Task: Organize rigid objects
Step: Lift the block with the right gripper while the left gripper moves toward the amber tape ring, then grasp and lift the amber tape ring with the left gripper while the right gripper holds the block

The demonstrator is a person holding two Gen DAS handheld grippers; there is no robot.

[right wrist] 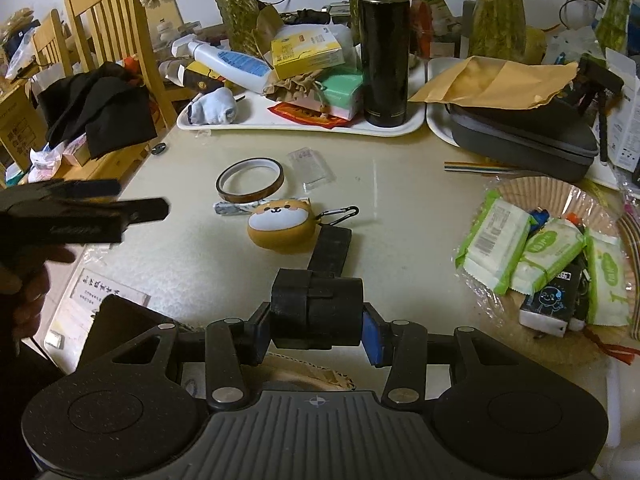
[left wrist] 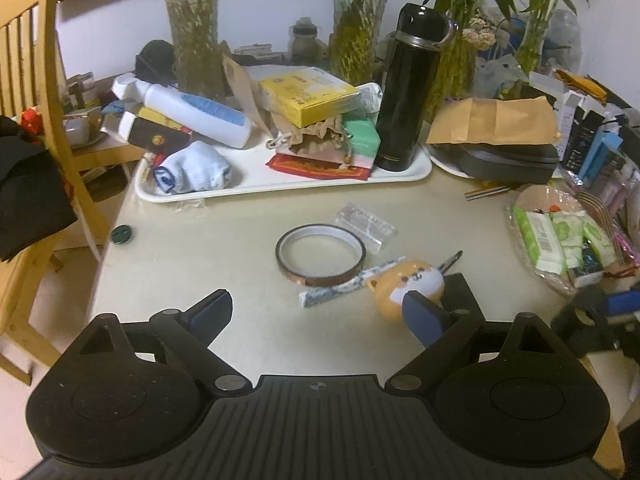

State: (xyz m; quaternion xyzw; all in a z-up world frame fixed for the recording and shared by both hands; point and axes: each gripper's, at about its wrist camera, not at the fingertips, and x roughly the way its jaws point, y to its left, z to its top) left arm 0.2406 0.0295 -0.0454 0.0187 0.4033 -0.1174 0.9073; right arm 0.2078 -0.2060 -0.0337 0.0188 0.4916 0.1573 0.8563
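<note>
Black plastic left gripper [left wrist: 320, 312] hangs above the near edge of the beige desk [left wrist: 224, 248], jaws spread wide with nothing between them; its right blue pad [left wrist: 422, 318] sits just in front of the orange rounded dog-face pouch [left wrist: 410, 284].

Right gripper [right wrist: 316, 330]: jaws narrow, blue pads clamped on a black blocky cylindrical part [right wrist: 316, 312], held above the desk's near edge. A flat black arm [right wrist: 331, 249] runs forward from that part toward the pouch; contact with the desk cannot be told.

Mid-desk: brown thin tape ring [left wrist: 320, 256] lying flat, touching a blue-and-white patterned wrapped strip [left wrist: 348, 284] that lies beside the pouch. Clear plastic packet [left wrist: 366, 224] just beyond the ring. Silver carabiner [right wrist: 340, 214] on the pouch's right side.

Far edge: white rectangular tray [left wrist: 280, 188], crowded, with a tall black metal flask [left wrist: 412, 92] upright at its right end.
</note>
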